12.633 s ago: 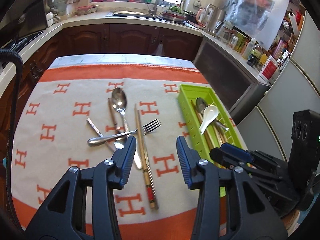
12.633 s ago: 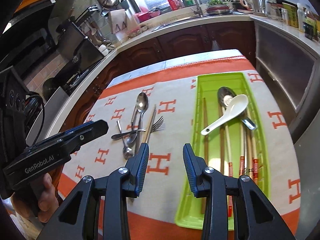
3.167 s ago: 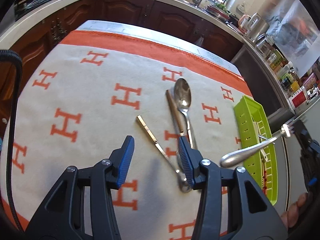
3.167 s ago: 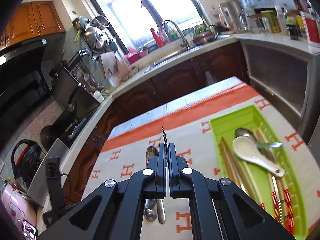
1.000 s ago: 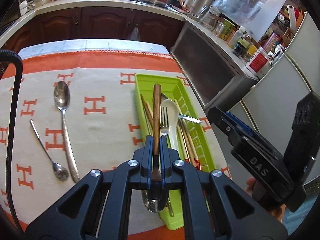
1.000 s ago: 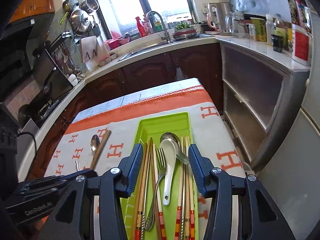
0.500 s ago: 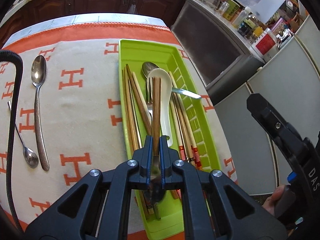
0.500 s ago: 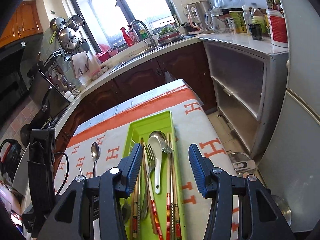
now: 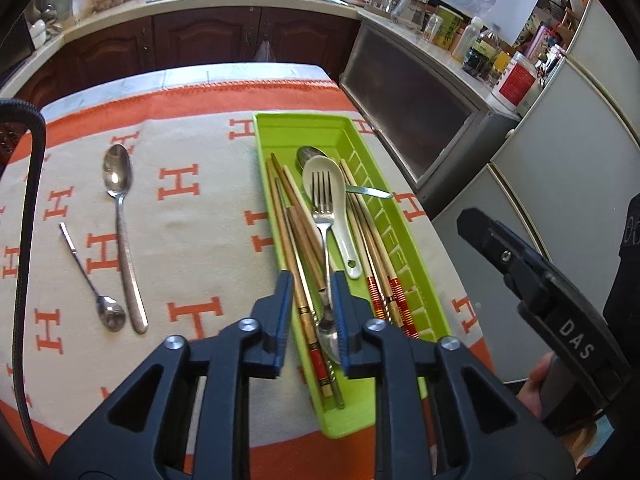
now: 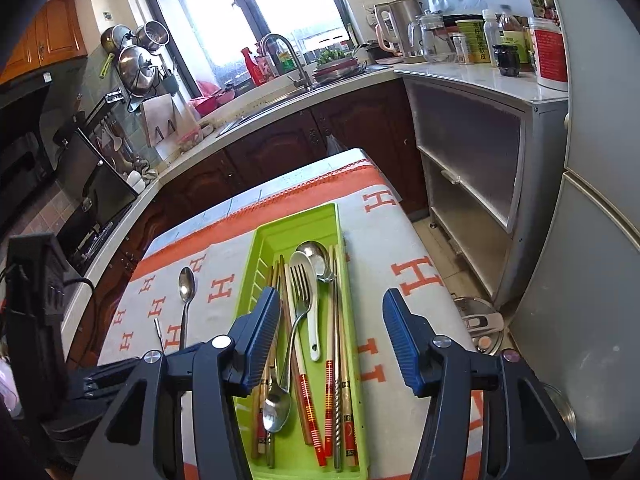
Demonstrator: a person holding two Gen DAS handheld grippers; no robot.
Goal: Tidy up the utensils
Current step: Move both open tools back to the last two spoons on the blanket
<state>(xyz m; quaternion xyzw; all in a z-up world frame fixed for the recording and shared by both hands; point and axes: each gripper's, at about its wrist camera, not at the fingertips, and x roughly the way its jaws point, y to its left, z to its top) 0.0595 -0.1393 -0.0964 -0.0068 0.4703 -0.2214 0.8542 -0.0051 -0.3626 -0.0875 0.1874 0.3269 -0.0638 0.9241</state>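
Fork (image 9: 325, 216) lengthwise in green tray (image 9: 404, 216), tines far end, left gripper (image 9: 310, 312) just parted (empty), right gripper (image 10: 328, 340) wide.

The tabletop (image 9: 188, 76) carries a beige cloth (image 9: 208, 240) with orange H marks. On it, a green tray (image 9: 416, 256) lies at frame centre; a large spoon (image 9: 124, 232) and small spoon (image 9: 92, 280) lie at left.

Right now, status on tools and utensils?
Left tool just opened, right tool open, empty. Two spoons outside green tray. Nothing blocking.
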